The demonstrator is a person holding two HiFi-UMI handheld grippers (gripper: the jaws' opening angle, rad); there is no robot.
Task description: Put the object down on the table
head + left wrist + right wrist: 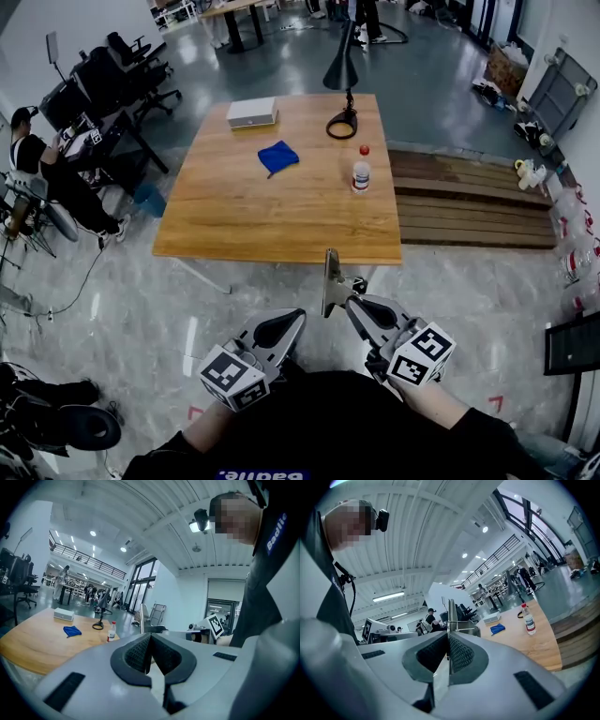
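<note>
Closed tight on a thin grey metal bracket (331, 279), the jaws of the right gripper (352, 302) may let it pivot and fall short of the wooden tabletop (244, 211) ahead; the left gripper (296, 321) jaws meet, empty.

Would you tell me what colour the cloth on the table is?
Blue; the cloth shows best in the head view.

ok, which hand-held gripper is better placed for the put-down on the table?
Right. The right hand-held gripper is shut on the metal piece, holding it upright in front of the table. The left hand-held gripper is shut with nothing between its jaws.
</note>
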